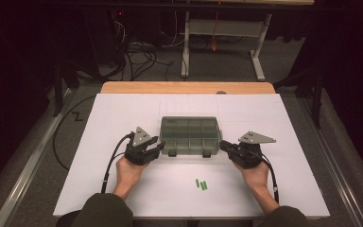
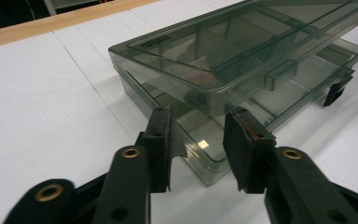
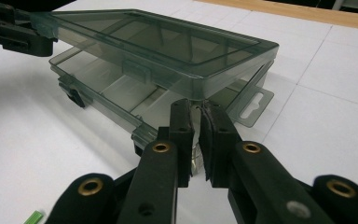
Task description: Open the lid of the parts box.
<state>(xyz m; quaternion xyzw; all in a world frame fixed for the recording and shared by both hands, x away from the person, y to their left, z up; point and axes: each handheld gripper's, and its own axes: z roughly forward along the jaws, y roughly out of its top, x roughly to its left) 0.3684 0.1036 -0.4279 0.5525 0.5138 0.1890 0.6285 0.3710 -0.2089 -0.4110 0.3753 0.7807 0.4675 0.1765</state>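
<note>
High view: smoky clear box (image 1: 190, 135) sits mid-table on the white board (image 1: 123, 113), left gripper (image 1: 157, 146) at its left end, right gripper (image 1: 224, 144) at its right end. Green pieces (image 1: 201, 184) lie between the two hands, nearer the person.

Left gripper view: jaws parted, straddling the near corner of the box base (image 2: 205, 154); pads not pressing, nothing held. Lid (image 2: 223, 51) hangs raised just above and ahead of the tips.

Right gripper view: jaws nearly together, pinching the lid's corner edge (image 3: 200, 95), lid tilted up off the base. Hang tab (image 3: 251, 107) just beyond the tips, to the right.
</note>
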